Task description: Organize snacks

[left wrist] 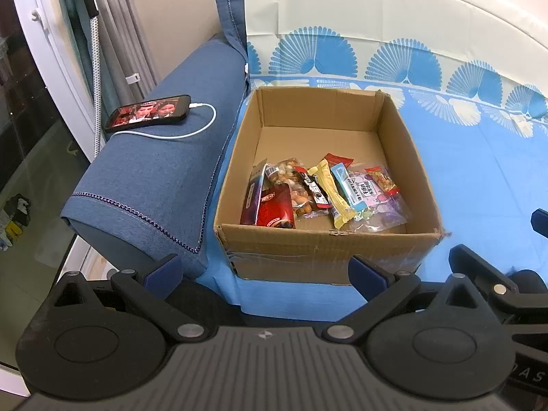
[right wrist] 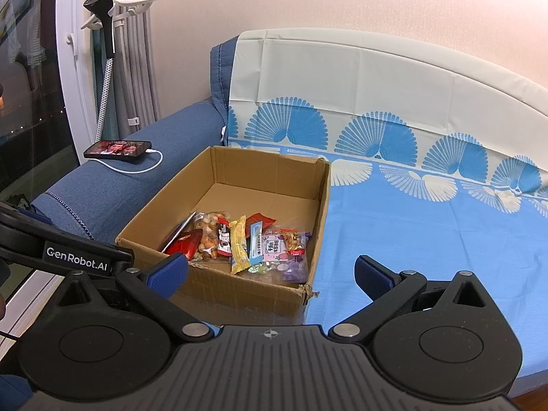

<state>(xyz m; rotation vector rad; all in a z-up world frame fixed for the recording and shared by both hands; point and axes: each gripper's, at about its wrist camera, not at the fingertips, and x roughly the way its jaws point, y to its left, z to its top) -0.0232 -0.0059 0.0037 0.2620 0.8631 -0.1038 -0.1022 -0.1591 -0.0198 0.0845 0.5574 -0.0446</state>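
Now both grippers, left gripper [left wrist: 265, 270], right gripper [right wrist: 272, 270], jaws apart, empty, before cardboard box [left wrist: 322, 245] of snacks [left wrist: 322, 191].

Phone [left wrist: 148, 113] lies flat on blue sofa armrest [left wrist: 161, 178], screen lit, showing video. White charging cable [left wrist: 191, 126] plugged into its right end, looping over the armrest fabric. Light-blue sheet [right wrist: 428, 239] with fan pattern covers the seat and runs up the backrest. Garment steamer [right wrist: 102, 10] stands behind the armrest, beside grey curtain [right wrist: 140, 51]. Dark window [right wrist: 30, 85] at far left.
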